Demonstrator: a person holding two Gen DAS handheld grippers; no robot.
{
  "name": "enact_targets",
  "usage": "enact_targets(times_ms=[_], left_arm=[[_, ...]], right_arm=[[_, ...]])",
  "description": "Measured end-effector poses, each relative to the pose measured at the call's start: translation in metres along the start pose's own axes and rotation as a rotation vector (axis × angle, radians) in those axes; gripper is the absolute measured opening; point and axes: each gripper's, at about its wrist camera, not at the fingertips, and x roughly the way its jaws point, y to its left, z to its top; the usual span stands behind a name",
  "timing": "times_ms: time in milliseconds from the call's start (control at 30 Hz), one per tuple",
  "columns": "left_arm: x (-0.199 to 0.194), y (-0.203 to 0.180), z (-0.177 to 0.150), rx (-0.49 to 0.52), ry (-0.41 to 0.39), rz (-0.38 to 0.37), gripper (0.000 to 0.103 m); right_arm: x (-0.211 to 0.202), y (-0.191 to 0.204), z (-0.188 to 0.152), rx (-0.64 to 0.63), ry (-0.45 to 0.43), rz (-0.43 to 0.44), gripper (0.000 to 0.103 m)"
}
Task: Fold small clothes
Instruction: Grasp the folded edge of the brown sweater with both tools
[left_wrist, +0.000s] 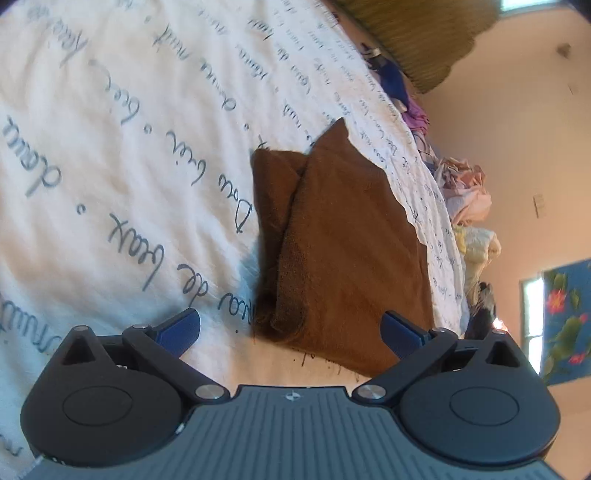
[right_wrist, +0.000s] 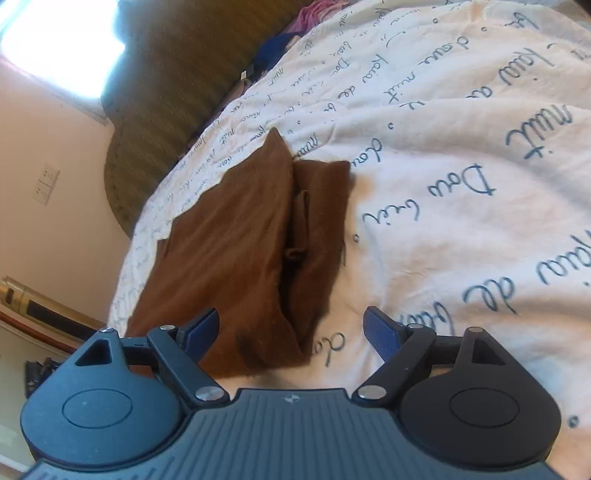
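A small brown garment (left_wrist: 343, 240) lies folded on a white bedspread with dark handwriting print (left_wrist: 110, 147). It also shows in the right wrist view (right_wrist: 240, 251), with a folded flap on its right side. My left gripper (left_wrist: 291, 332) is open and empty, its blue fingertips (left_wrist: 181, 328) straddling the garment's near edge from just above. My right gripper (right_wrist: 291, 332) is open and empty, also hovering at the garment's near edge on the bedspread (right_wrist: 461, 184).
A pile of loose clothes (left_wrist: 465, 192) lies along the bed's far edge. A dark olive ribbed cushion (left_wrist: 417, 33) sits at the head of the bed, also in the right wrist view (right_wrist: 173, 85). Peach walls and a flowered blue curtain (left_wrist: 565, 317) stand beyond.
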Motion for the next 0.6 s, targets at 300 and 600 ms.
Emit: enact_targets(times_ms=[300,600], left_arm=[[0.033,-0.006,0.019,-0.043,0.046,-0.051,0.101],[0.043,-0.023,0.02,0.019,0.088,0.075,0.028]], right_arm=[[0.024,0.012,-0.001,-0.005,0.008,0.039,0.086],[0.032,0.02,-0.002,-0.011,-0.005,0.032,0.078]])
